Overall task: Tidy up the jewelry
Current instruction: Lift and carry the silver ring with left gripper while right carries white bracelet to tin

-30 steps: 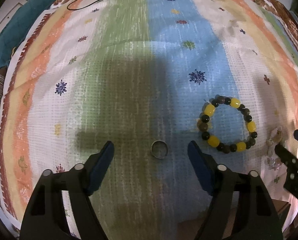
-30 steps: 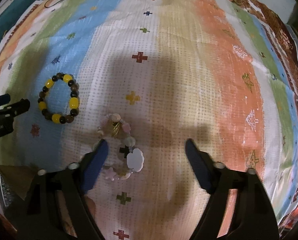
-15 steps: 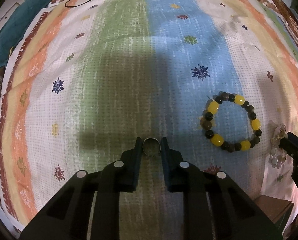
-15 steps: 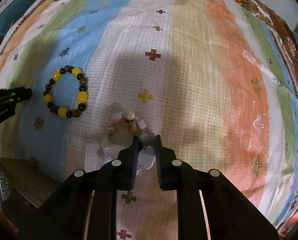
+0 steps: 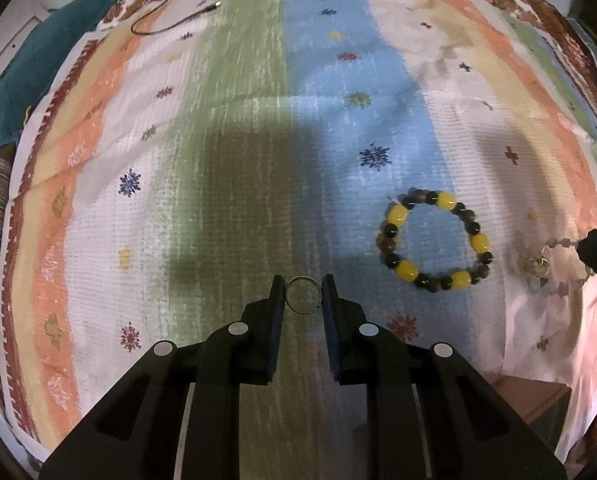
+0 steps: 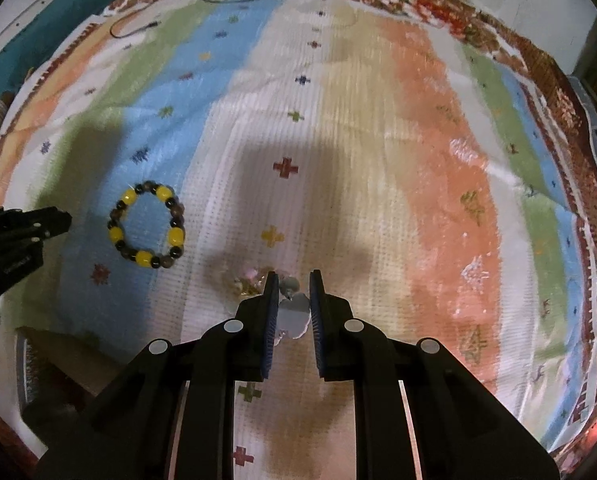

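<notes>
Left tool [image 5: 303, 286]: pads drawn in against either side of a thin metal ring [image 5: 303, 295], ring upright between them, apparently lifted off or just at the striped cloth [image 5: 226, 128]; height above cloth cannot be told. Right tool [image 6: 294, 284]: closed to a narrow gap on the pale charm bracelet [image 6: 292, 312], white cloud-shaped charm pinched between the pads, pink and gold beads trailing to the left of the near finger. For a clean step, best judged: keep squeeze steady and light on the ring, since a thin round band can pivot or pop out sideways; lift straight, no twist. On the right, hold taken on one charm only, so expect the rest of the strand to dangle and swing; raise slowly, let the loose beads clear the cloth before travelling. Woven cloth looks textured; snagging of small links on it is possible. Outward: yellow-and-dark beaded bracelet [image 5: 434, 244] lying flat on the blue stripe, between the two tools, untouched, well clear of both grips but in the path if either load is carried across. Black cable [image 5: 170, 24] at the far edge of the cloth, teal fabric [image 5: 26, 80] beyond the far left corner; neither in the way. No tray or box for the jewelry visible; destination unknown.
</notes>
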### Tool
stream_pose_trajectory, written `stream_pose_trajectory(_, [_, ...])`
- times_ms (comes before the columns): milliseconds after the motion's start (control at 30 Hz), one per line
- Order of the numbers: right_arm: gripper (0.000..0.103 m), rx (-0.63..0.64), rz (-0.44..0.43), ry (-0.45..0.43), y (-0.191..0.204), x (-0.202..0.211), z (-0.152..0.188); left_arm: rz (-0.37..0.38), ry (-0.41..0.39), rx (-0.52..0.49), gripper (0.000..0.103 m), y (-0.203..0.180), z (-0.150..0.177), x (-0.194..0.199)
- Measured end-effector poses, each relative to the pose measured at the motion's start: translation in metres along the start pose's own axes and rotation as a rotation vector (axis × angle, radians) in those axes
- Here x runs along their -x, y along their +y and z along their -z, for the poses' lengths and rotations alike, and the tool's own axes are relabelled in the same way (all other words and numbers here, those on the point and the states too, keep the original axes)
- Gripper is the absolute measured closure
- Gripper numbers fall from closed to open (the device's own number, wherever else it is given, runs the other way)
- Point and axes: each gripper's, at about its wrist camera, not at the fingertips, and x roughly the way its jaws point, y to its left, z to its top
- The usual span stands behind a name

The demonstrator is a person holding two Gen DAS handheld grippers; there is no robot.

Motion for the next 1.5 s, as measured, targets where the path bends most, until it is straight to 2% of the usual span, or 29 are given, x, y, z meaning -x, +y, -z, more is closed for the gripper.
stream_pose_trajectory(467, [0.087,-0.005,-0.024,-0.079,0.005,0.044,0.009,0.042,-0.045,0.04,0.085,0.01,0.006,0.034])
stream_pose_trajectory(1033, [0.087,0.014,-0.043,-0.095,0.023,0.06,0.023,0.036,-0.079,0.023,0.085,0.001,0.019,0.062])
stream_pose_trajectory(1267, [0.087,0.004,-0.06,-0.104,0.026,0.069,0.027,0.064,-0.122,0.025,0.085,-0.006,0.024,0.085])
stream_pose_trajectory(1500, [0.087,-0.009,-0.092,-0.127,0.026,0.083,0.033,0.062,-0.147,-0.001,0.085,-0.014,0.035,0.099])
